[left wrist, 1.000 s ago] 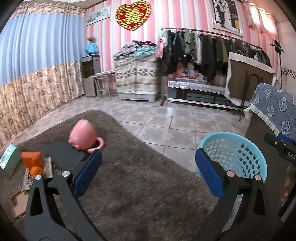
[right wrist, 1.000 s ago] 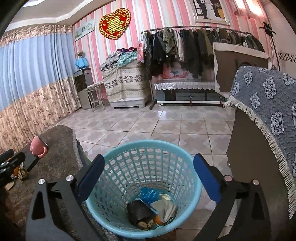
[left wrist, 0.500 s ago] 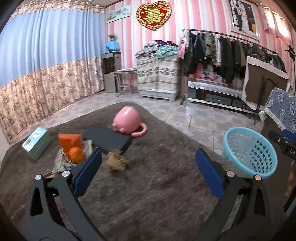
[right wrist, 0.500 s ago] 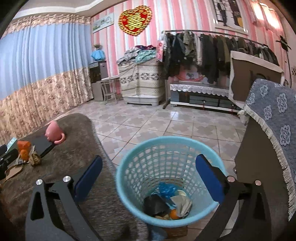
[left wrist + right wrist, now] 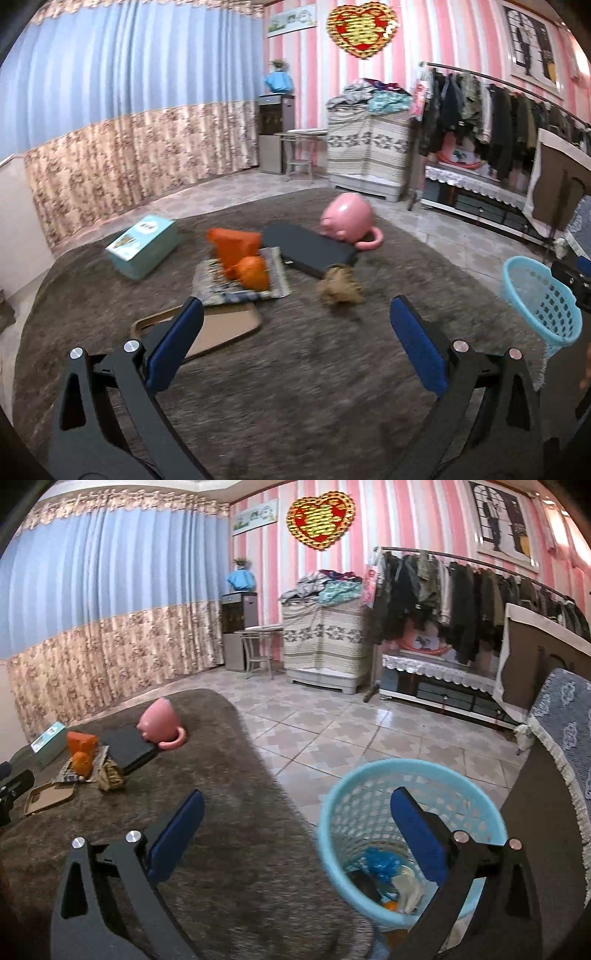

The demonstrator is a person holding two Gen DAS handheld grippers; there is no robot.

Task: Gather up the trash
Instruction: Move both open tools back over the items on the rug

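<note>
Crumpled brown paper wad [image 5: 340, 286] on brown table cover [image 5: 295, 369], beside black pad [image 5: 308, 249].
Probably light, soft, crushable: best pinched across middle. Left gripper [image 5: 295, 347] and right gripper [image 5: 295, 829] both spread wide, empty; blue basket [image 5: 334, 812] near table edge.

Mug [image 5: 347, 217] behind notebook [image 5: 309, 249], crumpled wad [image 5: 340, 286] before it, basket [image 5: 406, 834] right of rug [image 5: 295, 369]

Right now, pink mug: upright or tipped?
Tipped. The pink mug lies on its side on the brown rug, handle resting low on the rug.
</note>
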